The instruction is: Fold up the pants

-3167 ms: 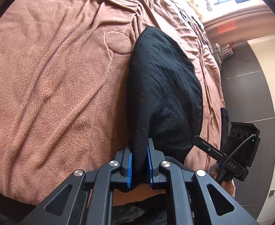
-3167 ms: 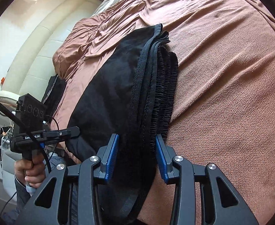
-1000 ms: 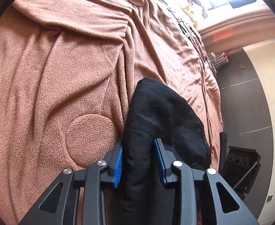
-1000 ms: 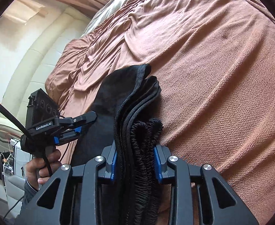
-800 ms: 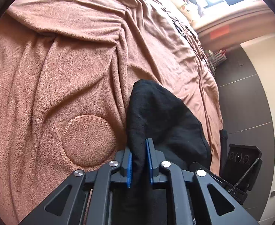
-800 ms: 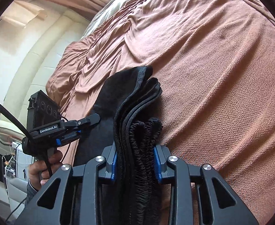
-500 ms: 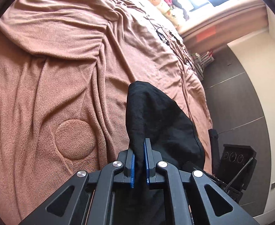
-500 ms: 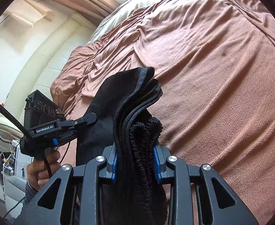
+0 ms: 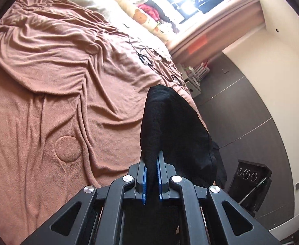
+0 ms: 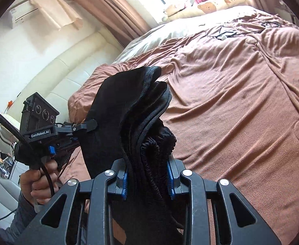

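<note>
Bed [image 9: 47, 106]: one, under a rumpled brown blanket; a pale sheet shows toward its far edge, with cables lying on the blanket there.
Pants [image 10: 129, 126]: one black pair, folded into a thick bundle and lifted clear of the bed near its near edge, strung between the two tools.
Left hand-held gripper [image 9: 152, 178]: one, clamped nearly closed on a thin fold of the pants; a person's hand [image 10: 38, 181] holds its handle in the right wrist view.
Right hand-held gripper [image 10: 147, 180]: one, closed around the bulky stack of layers that includes the gathered elastic waistband, jaws standing apart by the thickness of the cloth.
Risk, slipping layers: the right grip spans many layers, so inner ones could probably slide out and undo the fold if the bundle swings.
Risk, thin pinch: the left grip bites only a narrow edge; a sharp pull apart could likely tug it free.
Risk, sagging middle: the cloth between the grips hangs loose and may crumple when set down on the uneven blanket.
Risk, snagging: laid too near the far edge, the pants could land on the cables.
</note>
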Demonstrator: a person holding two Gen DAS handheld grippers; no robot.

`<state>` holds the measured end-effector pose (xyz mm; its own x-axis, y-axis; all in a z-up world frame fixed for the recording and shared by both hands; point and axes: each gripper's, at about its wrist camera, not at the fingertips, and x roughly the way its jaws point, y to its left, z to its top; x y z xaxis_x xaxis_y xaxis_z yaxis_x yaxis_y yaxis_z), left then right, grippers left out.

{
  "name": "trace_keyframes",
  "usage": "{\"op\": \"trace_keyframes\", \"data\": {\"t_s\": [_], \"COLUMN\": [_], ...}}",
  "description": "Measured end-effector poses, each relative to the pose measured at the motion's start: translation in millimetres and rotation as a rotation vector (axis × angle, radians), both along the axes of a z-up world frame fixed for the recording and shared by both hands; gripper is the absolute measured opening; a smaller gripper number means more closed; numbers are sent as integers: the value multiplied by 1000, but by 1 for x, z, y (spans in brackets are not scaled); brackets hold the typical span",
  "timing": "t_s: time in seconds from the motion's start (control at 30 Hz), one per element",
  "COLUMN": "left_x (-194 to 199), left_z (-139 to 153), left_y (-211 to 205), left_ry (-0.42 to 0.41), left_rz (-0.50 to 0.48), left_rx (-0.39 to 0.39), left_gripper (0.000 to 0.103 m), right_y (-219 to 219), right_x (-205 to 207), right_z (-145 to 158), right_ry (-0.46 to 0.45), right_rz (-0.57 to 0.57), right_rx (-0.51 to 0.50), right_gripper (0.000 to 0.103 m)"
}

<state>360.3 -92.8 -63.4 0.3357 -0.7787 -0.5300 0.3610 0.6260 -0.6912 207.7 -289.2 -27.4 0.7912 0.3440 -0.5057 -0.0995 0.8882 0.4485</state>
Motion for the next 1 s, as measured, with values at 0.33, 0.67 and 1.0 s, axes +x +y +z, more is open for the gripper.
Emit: {"op": "trace_keyframes", "data": {"t_s": [0.33,0.67,1.0], "left_x": [-43,-84,-120], "left_z": [49,99,140], "left_y": [24,62,119], "left_ry": [-79,-162,-230], "left_rz": [36,78,135], "left_rx": [-20,-56,-83], "left_gripper": [8,8,8], "right_y": [43,81,130], "right_x": [-59,-95,-115], "right_z": [37,72,100], "right_ry": [-108,-170,-213], "right_rz": [22,59,115], "right_rx": [-85,-121,-174], "right_gripper": [25,25,25]}}
